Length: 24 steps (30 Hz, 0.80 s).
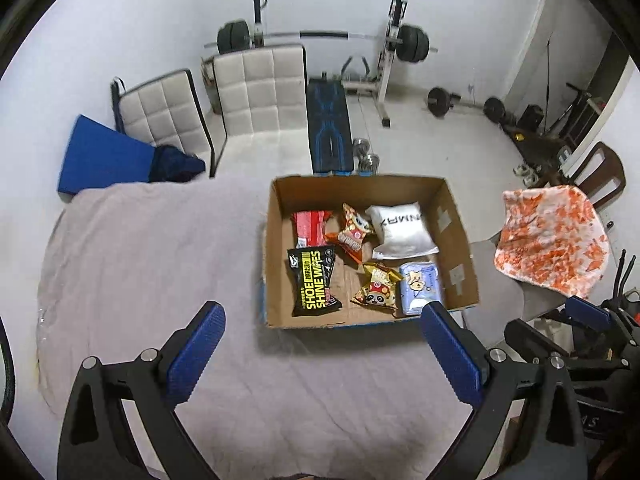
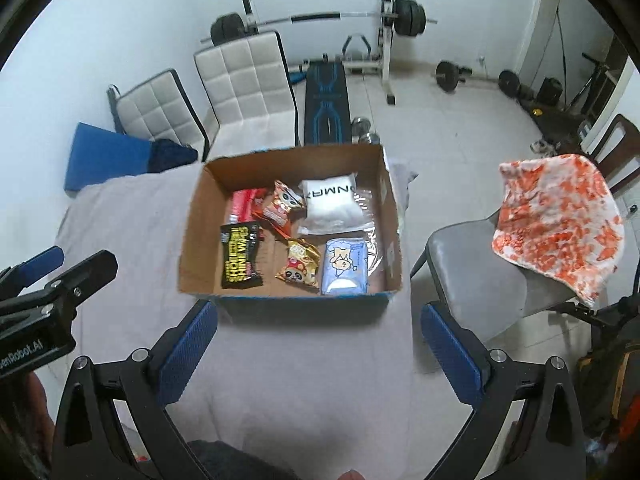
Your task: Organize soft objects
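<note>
— What stands around the bench [image 1: 160, 264]?

— Beyond it at twelve o'clock, two white padded chairs [image 1: 260, 92], a barbell rack [image 1: 320, 36] and a dark weight bench [image 1: 330, 132]. At three o'clock a grey chair [image 2: 472, 280] carries an orange-and-white towel [image 2: 560, 220]. A blue mat [image 1: 100, 156] leans at ten o'clock. Nothing lies between either tongs and the box.

— And the box?

— An open cardboard box [image 1: 276, 248] sits on the pale cloth covering the bench. Inside, six soft packs: a black shoe wipes pack [image 1: 314, 282] at seven o'clock, a red packet [image 1: 310, 226] at eleven, two snack bags, one orange [image 1: 354, 234] in the middle and one yellow [image 1: 376, 286] at six, a white pillow pack [image 1: 402, 232] at one, and a light blue tissue pack [image 1: 420, 286] at five.

— The tongs?

— The left tongs [image 1: 324, 352] are spread wide, holding nothing, above the cloth just short of the box. The right tongs [image 2: 318, 344] are likewise apart and bare, their near edge of the box at twelve o'clock.
</note>
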Tool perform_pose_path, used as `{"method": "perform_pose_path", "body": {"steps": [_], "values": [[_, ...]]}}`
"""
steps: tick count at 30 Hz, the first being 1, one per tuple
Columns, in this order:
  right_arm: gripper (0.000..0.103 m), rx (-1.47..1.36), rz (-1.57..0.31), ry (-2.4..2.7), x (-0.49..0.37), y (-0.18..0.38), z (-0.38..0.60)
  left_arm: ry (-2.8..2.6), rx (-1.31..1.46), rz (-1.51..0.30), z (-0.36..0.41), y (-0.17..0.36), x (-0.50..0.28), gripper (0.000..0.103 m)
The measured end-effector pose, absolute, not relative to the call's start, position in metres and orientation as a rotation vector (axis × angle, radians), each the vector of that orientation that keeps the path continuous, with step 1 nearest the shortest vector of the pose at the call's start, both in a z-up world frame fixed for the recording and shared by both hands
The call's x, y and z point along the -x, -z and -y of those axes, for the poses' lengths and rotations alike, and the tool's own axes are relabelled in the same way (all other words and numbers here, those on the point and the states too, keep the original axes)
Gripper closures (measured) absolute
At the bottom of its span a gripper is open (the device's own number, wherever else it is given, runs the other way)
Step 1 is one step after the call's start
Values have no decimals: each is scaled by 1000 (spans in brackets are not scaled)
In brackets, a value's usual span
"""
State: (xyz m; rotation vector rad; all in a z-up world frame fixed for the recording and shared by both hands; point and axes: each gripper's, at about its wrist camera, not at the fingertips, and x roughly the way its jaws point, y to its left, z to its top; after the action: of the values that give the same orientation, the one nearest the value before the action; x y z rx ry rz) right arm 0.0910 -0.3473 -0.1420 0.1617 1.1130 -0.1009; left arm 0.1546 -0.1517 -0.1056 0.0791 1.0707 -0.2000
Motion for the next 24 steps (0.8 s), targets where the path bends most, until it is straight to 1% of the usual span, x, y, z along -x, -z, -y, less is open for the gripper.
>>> {"method": "perform_pose_path", "body": {"steps": [6, 11, 17, 24], "values": [[0, -143, -1045, 106, -38, 89, 333, 194, -57, -1015, 135, 64, -112, 3], [0, -150, -999, 107, -3, 56, 328, 185, -66, -983, 130, 45, -89, 3], [0, -147, -958, 110, 26, 30, 322, 188, -42, -965, 122, 29, -64, 3], [0, -145, -932, 131, 42, 17, 319, 168, -64, -939, 121, 19, -52, 3]]}}
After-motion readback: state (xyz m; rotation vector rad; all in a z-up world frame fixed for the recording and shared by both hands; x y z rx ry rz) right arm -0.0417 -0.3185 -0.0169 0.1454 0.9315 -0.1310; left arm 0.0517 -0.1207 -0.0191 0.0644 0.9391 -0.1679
